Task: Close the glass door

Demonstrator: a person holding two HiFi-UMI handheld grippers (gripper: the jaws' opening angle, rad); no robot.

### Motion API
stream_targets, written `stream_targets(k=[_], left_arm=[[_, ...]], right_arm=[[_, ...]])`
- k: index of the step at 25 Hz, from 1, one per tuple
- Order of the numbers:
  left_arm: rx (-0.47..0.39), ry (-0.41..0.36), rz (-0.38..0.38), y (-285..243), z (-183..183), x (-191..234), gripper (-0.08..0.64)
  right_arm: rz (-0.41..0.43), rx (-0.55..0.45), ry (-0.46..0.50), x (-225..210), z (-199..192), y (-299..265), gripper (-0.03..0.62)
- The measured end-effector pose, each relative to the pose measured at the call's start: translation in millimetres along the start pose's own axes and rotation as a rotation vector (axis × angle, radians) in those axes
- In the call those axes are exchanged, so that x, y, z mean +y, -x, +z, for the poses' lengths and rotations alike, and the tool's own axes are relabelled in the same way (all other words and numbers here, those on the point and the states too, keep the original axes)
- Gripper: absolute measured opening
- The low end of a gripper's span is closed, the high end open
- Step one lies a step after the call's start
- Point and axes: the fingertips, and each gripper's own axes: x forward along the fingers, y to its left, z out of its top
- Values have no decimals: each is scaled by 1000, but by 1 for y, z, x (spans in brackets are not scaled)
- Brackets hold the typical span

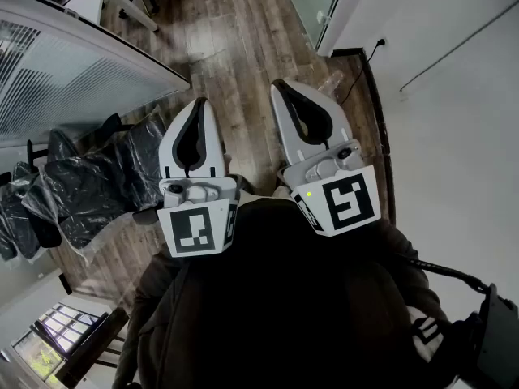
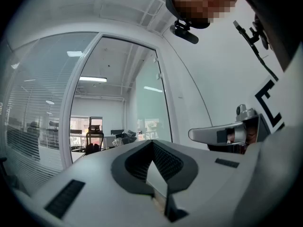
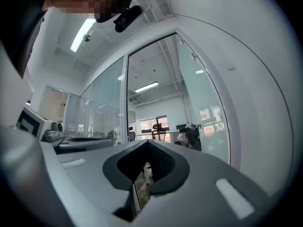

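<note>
The glass door point(image 1: 312, 2) stands open. It's a pale green see-through panel in a white surround, swung clear of the doorway, ahead and slightly right of us at the top of the head view. In the left gripper view it point(image 2: 150, 103) sits just right of the open gap, and it does in the right gripper view too point(image 3: 203, 108). Office chairs show through the gap. We can't make out a handle. A small white fitting on the door's edge may be one, but it's too small to tell.

Step in hand, as we judge it: approach, closing not begun. Both tools are held low, close to our body and well apart from the door. Left hand-held gripper point(image 1: 200, 104) point(image 2: 152, 142): jaws together at the tips, nothing between. Right hand-held gripper point(image 1: 280, 85) point(image 3: 147, 142): same, tips meeting, empty.

To do it well:
- We walk up first and find the handle or the free edge.
- With a handle, we spread one pair of jaws and clamp on it. Without one, we push on the door's edge with jaws together, not on bare glass.
- We swing slowly and keep the other tool out of the gap at the door frame point(image 2: 81, 89).
- We stop once the door seats.

Around us: wood floor point(image 1: 235, 63), glass partition point(image 1: 73, 63) with blinds at left, black chairs wrapped in plastic point(image 1: 81, 185) below it, white wall point(image 1: 454, 96) at right.
</note>
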Motion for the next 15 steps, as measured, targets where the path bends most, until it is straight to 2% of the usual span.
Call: stream_targets(k=[3,7,11,13,15], left_arm=[[-2,2,22,-9,-5,17,-3],[15,3,26,-30,-14,27,-3],[1,11,46,-78,-23,39,-3],[22,13,50,-103,-32,57,-3],[-7,20,62,-136,-30,78,-3]], right_arm=[[8,-1,9,0,-5,-16,0],[10,33,-31,-13,-19,-35,0],[40,29,-24,-45,-23,-73,2],[26,34,7,-59,-24,-102,2],[4,28,26,-77,-21,-136,2]])
